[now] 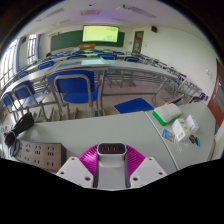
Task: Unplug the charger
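Observation:
A grey charger [111, 162] with a dark face and orange-red USB ports sits between my magenta pads [89, 158]. My gripper [111, 152] is shut on it, both pads pressing its sides, and holds it above the grey table [100, 125]. A white power strip [36, 153] lies on the table to the left of the fingers. The charger is apart from the strip. No cable shows on the charger.
A black object [18, 129] lies beyond the power strip. A blue folder [134, 104] lies farther ahead, and a small box of packets [178, 127] is to the right. Blue chairs [76, 90] and rows of desks stand beyond the table's far edge.

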`<act>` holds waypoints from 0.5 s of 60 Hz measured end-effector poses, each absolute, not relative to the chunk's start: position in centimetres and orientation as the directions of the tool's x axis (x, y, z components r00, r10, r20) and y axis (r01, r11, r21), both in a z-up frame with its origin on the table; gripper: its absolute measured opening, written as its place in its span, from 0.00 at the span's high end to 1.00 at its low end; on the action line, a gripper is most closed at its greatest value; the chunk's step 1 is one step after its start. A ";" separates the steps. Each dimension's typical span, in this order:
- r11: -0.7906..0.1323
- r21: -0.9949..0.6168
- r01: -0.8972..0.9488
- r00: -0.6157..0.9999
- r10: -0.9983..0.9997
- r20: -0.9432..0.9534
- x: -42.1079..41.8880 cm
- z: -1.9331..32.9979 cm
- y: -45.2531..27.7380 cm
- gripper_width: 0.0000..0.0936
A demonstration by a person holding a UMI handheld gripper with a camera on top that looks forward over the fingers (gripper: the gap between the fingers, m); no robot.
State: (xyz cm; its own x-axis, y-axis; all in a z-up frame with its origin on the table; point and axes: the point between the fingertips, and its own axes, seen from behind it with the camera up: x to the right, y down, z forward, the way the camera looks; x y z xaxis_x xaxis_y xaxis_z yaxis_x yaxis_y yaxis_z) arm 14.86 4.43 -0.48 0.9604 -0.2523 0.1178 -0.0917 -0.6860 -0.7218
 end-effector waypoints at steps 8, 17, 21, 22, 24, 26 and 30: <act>-0.685 -0.719 -0.117 0.955 -0.276 0.107 15.2 0.1 4.3 0.49; -0.631 -0.773 -0.057 0.951 -0.270 0.150 15.1 4.5 2.6 0.16; -0.596 -0.802 -0.033 0.945 -0.279 0.169 14.6 7.0 0.9 0.16; -0.588 -0.809 -0.029 0.945 -0.280 0.169 14.3 7.7 0.3 0.16; -0.572 -0.820 -0.025 0.944 -0.283 0.168 13.4 9.1 -1.0 0.16; -0.557 -0.830 -0.024 0.945 -0.283 0.162 12.5 10.7 -2.5 0.16; -0.526 -0.850 -0.026 0.947 -0.286 0.148 10.7 13.3 -5.7 0.16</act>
State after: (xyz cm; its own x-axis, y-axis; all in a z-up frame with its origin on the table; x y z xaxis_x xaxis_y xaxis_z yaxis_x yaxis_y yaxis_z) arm 10.65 -5.67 13.26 0.9467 -0.2861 0.1478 -0.0261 -0.5256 -0.8503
